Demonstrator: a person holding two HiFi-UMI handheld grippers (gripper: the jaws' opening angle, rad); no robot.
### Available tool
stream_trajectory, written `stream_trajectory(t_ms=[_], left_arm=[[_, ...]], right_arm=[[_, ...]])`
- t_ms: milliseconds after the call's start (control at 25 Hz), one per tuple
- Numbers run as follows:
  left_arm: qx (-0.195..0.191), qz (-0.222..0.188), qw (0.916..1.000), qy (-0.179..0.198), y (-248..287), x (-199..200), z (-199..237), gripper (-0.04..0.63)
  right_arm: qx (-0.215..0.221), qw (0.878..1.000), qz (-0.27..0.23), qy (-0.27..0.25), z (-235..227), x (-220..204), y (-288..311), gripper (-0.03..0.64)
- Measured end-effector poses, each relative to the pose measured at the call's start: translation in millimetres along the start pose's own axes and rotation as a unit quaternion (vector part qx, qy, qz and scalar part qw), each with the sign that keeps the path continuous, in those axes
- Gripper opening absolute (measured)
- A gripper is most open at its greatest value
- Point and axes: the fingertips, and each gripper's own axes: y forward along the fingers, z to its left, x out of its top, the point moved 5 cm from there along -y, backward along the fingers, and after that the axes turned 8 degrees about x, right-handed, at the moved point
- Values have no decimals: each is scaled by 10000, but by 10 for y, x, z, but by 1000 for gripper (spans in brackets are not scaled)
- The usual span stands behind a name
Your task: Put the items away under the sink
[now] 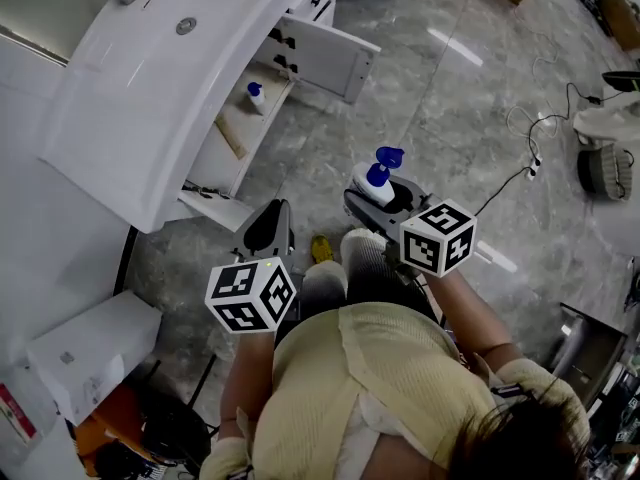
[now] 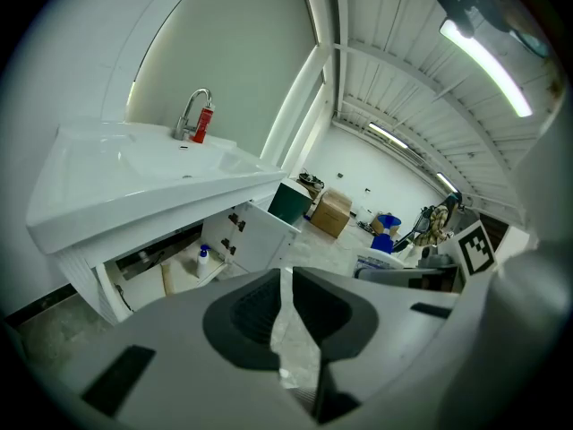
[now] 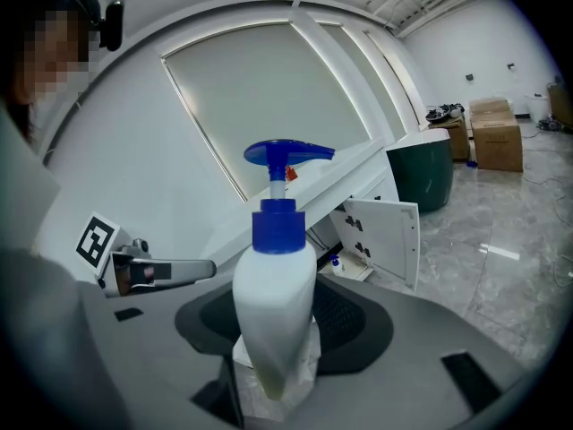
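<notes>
Jaws of right gripper clasp pump bottle upright between them.

You stand on a shiny grey stone floor. The white sink is at your 10 o'clock, its cupboard door open. Black cables lie at 2 o'clock. A long light glows on the white ceiling. Brown boxes sit far off by a green bin.

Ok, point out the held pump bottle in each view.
Head view: bottle just right of centre, above the right marker cube.
Left gripper view: bottle small, right of centre.
Right gripper view: bottle centre, clamped between the jaws.
Shared landmark: open cabinet door.
</notes>
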Motion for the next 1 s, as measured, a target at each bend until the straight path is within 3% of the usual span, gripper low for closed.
stream_trajectory(t_ms=[160, 560, 1000], left_arm=[[228, -26, 9997, -83, 222, 78, -37, 74], [922, -100, 9948, -420, 789, 369, -198, 74], [1667, -47, 9833, -726, 1249, 363, -256, 74]], right_arm=[[66, 9998, 157, -138, -336, 163, 102, 219], [725, 9939, 734, -397, -998, 615, 442, 218], [1267, 9823, 1269, -546, -1512, 721, 746, 218]])
